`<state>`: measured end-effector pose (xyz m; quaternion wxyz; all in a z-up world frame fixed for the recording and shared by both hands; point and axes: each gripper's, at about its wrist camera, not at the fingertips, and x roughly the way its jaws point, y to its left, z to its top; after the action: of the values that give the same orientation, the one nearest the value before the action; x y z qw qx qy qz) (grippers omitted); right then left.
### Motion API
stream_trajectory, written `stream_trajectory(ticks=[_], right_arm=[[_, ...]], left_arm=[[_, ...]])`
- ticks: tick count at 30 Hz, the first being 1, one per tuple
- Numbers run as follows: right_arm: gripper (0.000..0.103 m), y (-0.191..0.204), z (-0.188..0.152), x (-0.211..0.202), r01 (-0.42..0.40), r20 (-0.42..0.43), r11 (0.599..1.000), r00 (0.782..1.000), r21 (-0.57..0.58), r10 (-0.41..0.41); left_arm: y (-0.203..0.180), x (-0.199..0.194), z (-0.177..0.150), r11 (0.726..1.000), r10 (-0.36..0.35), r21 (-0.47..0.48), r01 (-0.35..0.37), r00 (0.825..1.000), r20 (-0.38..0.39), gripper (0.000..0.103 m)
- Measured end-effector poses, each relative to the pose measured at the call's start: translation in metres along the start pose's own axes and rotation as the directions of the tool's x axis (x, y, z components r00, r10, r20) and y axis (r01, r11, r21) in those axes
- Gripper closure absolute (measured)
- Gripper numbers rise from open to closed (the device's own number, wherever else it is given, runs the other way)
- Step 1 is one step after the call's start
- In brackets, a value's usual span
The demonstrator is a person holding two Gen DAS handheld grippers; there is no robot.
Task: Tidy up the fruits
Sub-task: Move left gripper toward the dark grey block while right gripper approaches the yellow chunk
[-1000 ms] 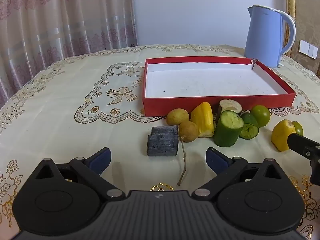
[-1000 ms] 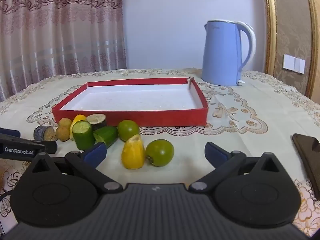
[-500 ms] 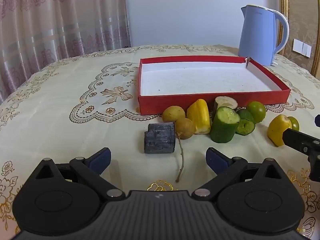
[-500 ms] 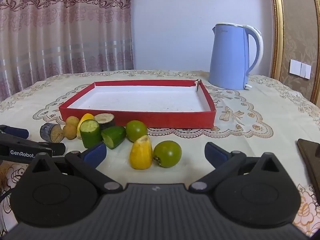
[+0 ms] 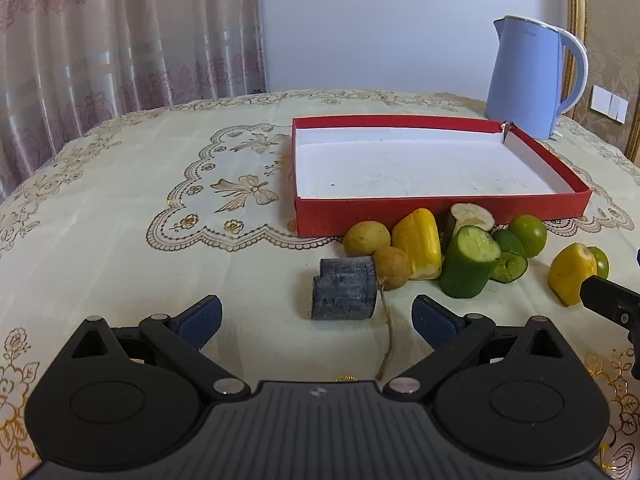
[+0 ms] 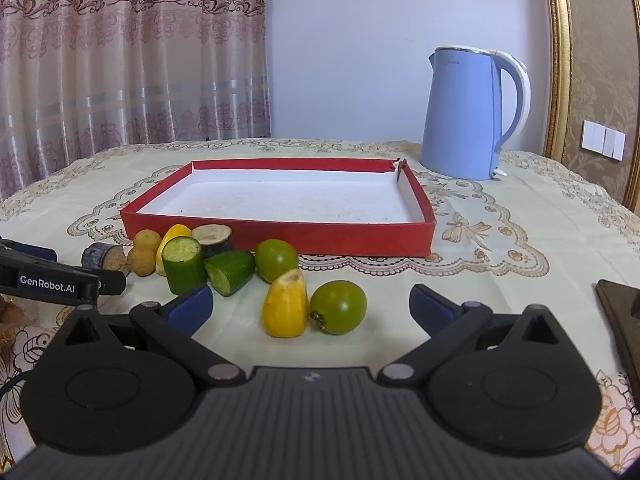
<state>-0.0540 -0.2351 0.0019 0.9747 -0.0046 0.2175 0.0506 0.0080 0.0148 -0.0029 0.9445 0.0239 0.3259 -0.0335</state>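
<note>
So, current state:
fruits: all on the tablecloth [image 5: 120, 240], none in the red tray [image 5: 440, 210]; tray sits past the pile, ahead of both sets of jaws.
left gripper [image 5: 316, 318]: jaws spread wide, pinching nothing.
dark cut chunk [image 5: 345, 294]: just ahead of the gap between the left jaws, lying on its side.
two brown round fruits [image 5: 392, 266]: touching the chunk's far-right side; a dry stem [image 5: 387, 332] trails back into the left gap.
yellow piece [image 5: 418, 244], cucumber stub [image 5: 470, 262]: ahead-right of the left jaws, packed together.
right gripper [image 6: 310, 306]: jaws spread, empty.
yellow wedge [image 6: 286, 304] + green round fruit [image 6: 339, 306]: touching each other, just ahead of the right gap.
cucumber pieces [image 6: 230, 266]: ahead of the right gripper's left finger.
blue kettle [image 6: 468, 116]: beyond the tray's far-right corner.
dark flat object [image 6: 620, 320]: outside the right jaw, cropped, can't identify.
</note>
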Motion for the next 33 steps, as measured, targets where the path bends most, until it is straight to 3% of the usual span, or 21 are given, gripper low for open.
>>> stream_trajectory(ticks=[8, 12, 17, 24, 33], right_arm=[[0.0, -0.003, 0.0, -0.004, -0.012, 0.019, 1.0, 1.0, 0.012, 0.012], [0.0, -0.006, -0.002, -0.008, -0.022, 0.015, 1.0, 1.0, -0.004, 0.022], [0.0, -0.013, 0.0, -0.011, 0.025, 0.037, 1.0, 0.999, -0.014, -0.024], [0.0, -0.021, 0.0, -0.01, -0.047, 0.032, 0.999, 0.998, 0.024, 0.047], [0.0, -0.011, -0.001, -0.009, -0.037, 0.02, 0.999, 0.999, -0.015, 0.038]], left_arm=[[0.003, -0.003, 0.004, 0.999, -0.014, 0.041, 0.013, 1.0, 0.022, 0.001], [0.011, -0.001, 0.004, 1.0, -0.019, 0.015, 0.019, 1.0, 0.022, 0.001], [0.015, 0.003, 0.0, 1.0, -0.023, -0.01, 0.023, 1.0, 0.019, 0.001], [0.017, 0.006, -0.002, 0.999, -0.045, -0.019, 0.046, 0.999, 0.019, 0.001], [0.018, 0.007, -0.003, 0.999, -0.046, -0.022, 0.046, 0.999, 0.011, 0.001]])
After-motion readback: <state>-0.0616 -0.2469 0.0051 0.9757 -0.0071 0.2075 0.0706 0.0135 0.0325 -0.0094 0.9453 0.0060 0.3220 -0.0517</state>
